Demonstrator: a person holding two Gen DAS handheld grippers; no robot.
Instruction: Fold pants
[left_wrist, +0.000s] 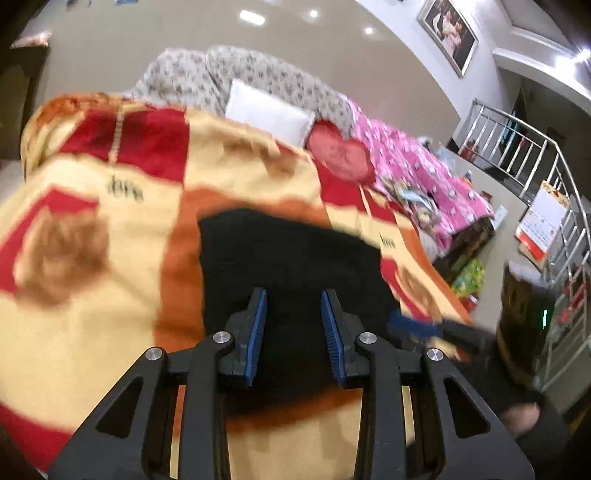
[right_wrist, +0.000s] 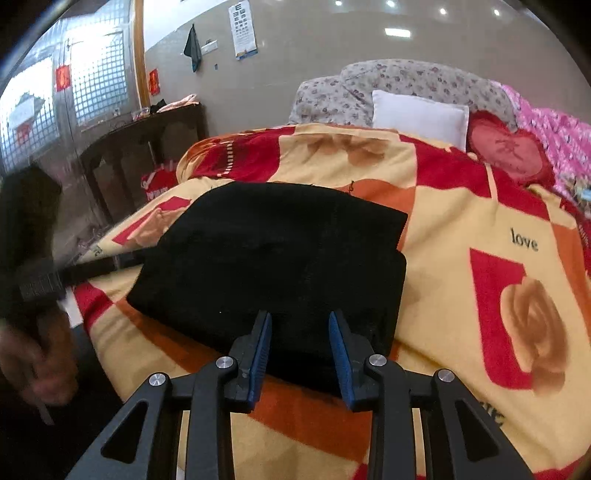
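The black pants (left_wrist: 288, 254) lie folded into a compact rectangle (right_wrist: 273, 251) on a red, yellow and orange blanket (left_wrist: 110, 332). My left gripper (left_wrist: 293, 295) hovers over the pants' near edge, open, with only dark cloth showing behind the gap between its blue pads. My right gripper (right_wrist: 300, 315) stands open over the near edge of the same bundle, nothing pinched. In the left wrist view the right gripper (left_wrist: 424, 328) is a blur at the pants' right side. In the right wrist view the left gripper (right_wrist: 40, 284) and a hand (right_wrist: 37, 369) blur at the left.
A white pillow (right_wrist: 419, 114), a red heart cushion (right_wrist: 509, 147) and a floral quilt (right_wrist: 406, 81) lie at the bed's head. Pink bedding (left_wrist: 424, 173) runs along the right side. A dark side table (right_wrist: 147, 140) stands left; a metal railing (left_wrist: 535, 155) right.
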